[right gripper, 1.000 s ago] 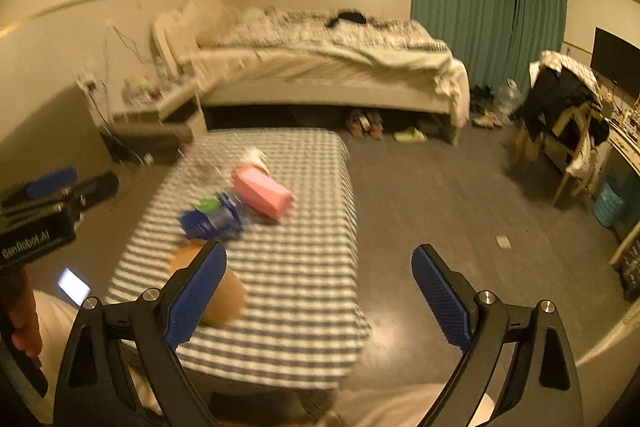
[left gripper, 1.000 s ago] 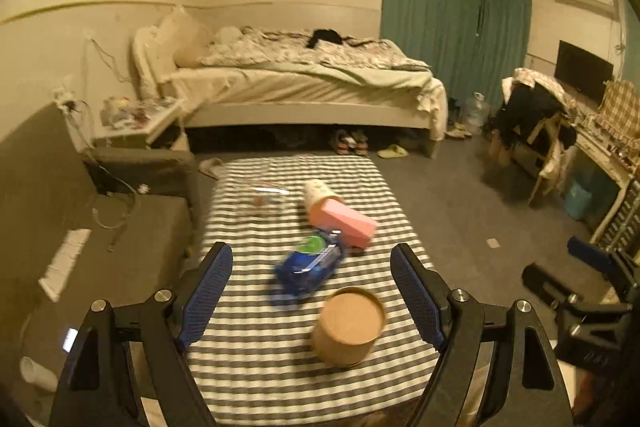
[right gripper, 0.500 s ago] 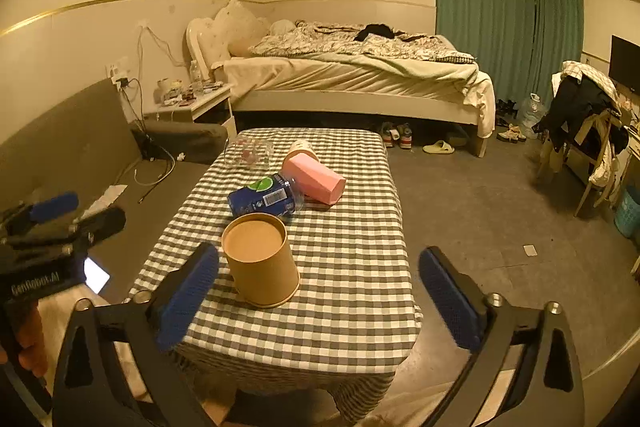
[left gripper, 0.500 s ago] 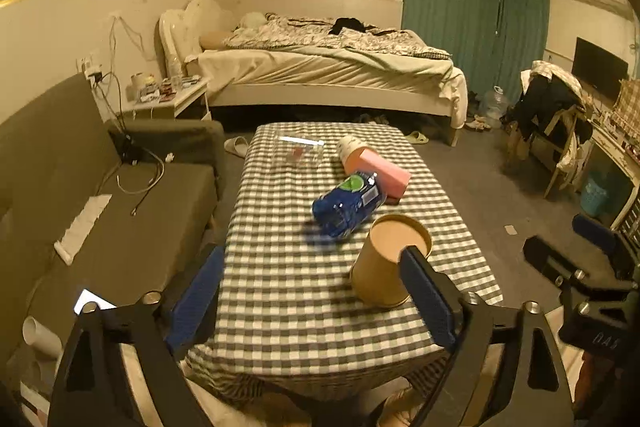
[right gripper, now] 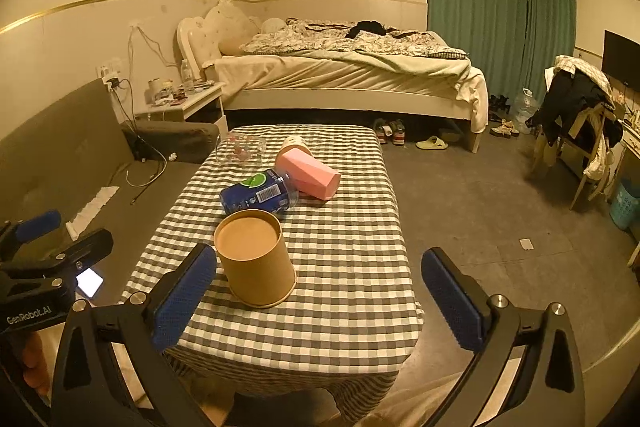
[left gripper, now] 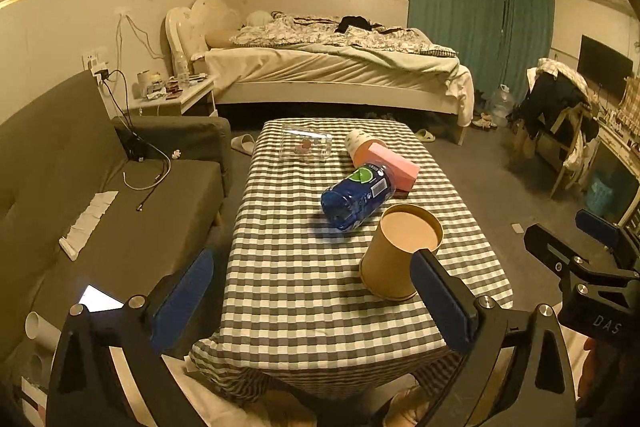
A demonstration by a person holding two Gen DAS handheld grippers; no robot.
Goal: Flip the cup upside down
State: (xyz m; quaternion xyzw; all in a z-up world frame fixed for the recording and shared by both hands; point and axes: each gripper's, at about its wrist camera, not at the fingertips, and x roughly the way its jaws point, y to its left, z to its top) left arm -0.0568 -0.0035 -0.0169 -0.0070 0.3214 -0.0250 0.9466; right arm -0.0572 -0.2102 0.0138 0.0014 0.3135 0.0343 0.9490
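A brown paper cup point(left gripper: 394, 259) stands on the checkered table point(left gripper: 304, 291) near its front edge, its closed flat end on top and its wider end on the cloth; it also shows in the right wrist view point(right gripper: 256, 261). My left gripper point(left gripper: 312, 297) is open and empty, held back from the table's front, with the cup just beyond its right finger. My right gripper point(right gripper: 320, 299) is open and empty, with the cup just beyond its left finger.
A blue bottle point(left gripper: 356, 197) lies on its side behind the cup, next to a pink box point(left gripper: 394, 167), a white cup point(left gripper: 358, 141) and a clear container point(left gripper: 306, 147). A grey sofa point(left gripper: 100, 203) stands left. A bed point(left gripper: 332, 67) is behind.
Both grippers have pulled back and risen from the table. The cup, between the left gripper's fingers a second ago, now stands free beyond them.
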